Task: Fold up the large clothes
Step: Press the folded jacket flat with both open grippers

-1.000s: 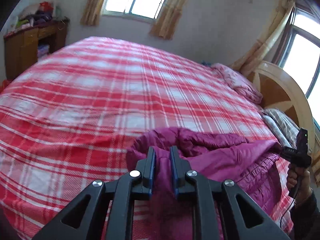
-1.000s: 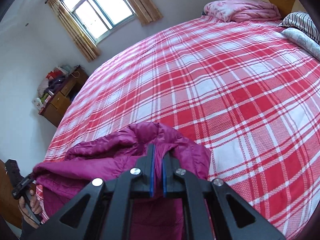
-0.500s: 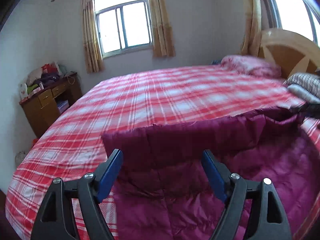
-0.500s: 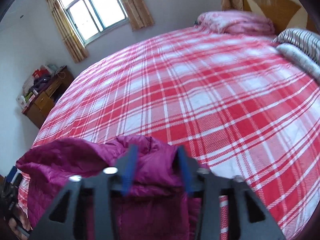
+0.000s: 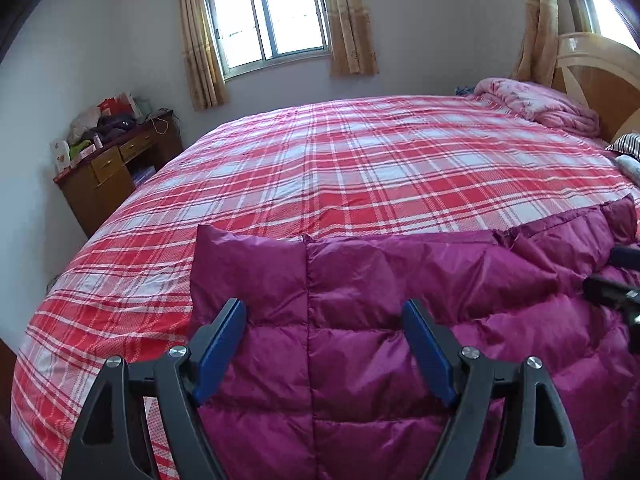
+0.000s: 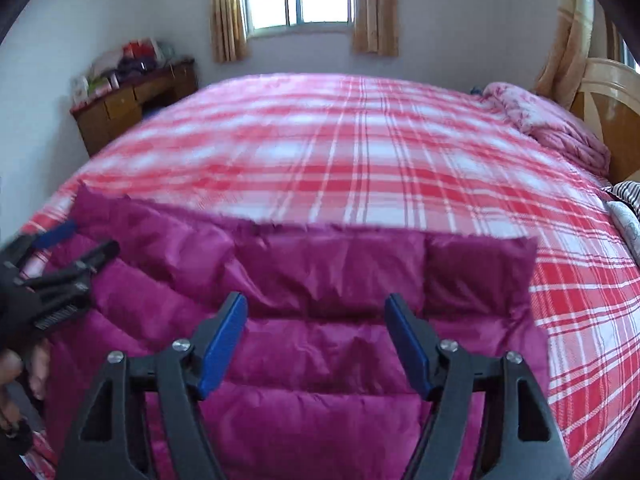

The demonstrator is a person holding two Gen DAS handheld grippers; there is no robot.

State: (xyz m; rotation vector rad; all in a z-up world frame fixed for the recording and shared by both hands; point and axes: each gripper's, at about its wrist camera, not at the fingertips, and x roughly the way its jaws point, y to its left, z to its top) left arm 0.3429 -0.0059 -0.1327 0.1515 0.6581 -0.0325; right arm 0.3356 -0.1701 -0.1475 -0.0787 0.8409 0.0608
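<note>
Bright daylight from the far curtained window point(image 5: 269, 12), panes blown white | soft, even light, faint shadows | fisheye bends the edges, dark corners | right view smeared at the far left of the red plaid bedspread point(image 6: 240, 128).

The purple jacket point(image 5: 400, 320) is puffy, shiny, smooth cloth with stitched lines. The bed point(image 5: 360, 168) has a soft, matt checked cloth cover. The left gripper point(image 5: 325, 316) is matt black plastic with small shiny metal screws.

Daylit curtained window point(image 5: 267, 16) above plaid bed point(image 5: 360, 160), cluttered wooden desk point(image 5: 116, 168) beside
</note>
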